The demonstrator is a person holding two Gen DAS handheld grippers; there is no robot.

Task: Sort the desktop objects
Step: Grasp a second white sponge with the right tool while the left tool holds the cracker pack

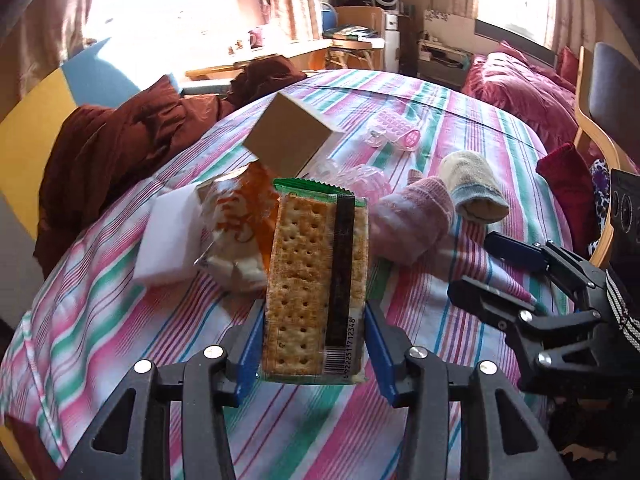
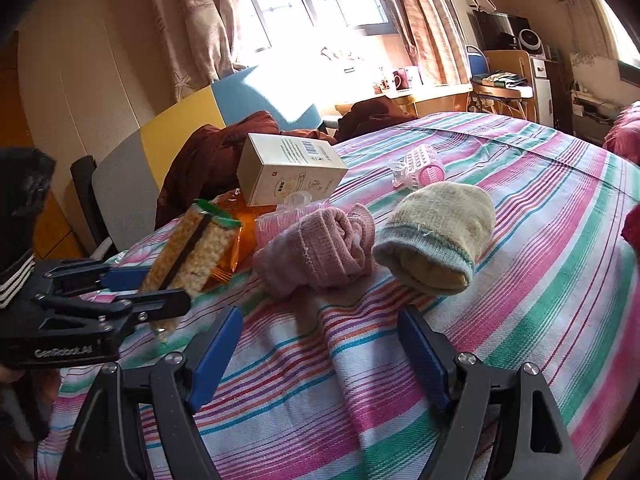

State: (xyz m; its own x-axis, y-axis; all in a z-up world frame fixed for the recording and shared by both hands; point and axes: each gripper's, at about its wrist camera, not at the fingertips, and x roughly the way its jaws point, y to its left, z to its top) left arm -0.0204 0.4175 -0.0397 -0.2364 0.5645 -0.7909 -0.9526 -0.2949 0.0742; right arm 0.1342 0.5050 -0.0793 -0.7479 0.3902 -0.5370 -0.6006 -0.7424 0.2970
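- One cracker pack [image 1: 314, 284], clamped upright in your left gripper [image 1: 314, 356], lifted off the striped cloth [image 1: 460, 128]
- Two rolled socks: pink [image 2: 320, 248], beige [image 2: 436, 236]
- Your right gripper [image 2: 320, 348]: wide open, empty, low over cloth

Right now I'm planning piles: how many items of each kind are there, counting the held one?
Snack packets: 2, cracker pack held, orange packet
Rolled socks: 2, pink, beige
Pink hair rollers: 2
Box: 1
White sponge: 1
Total: 8
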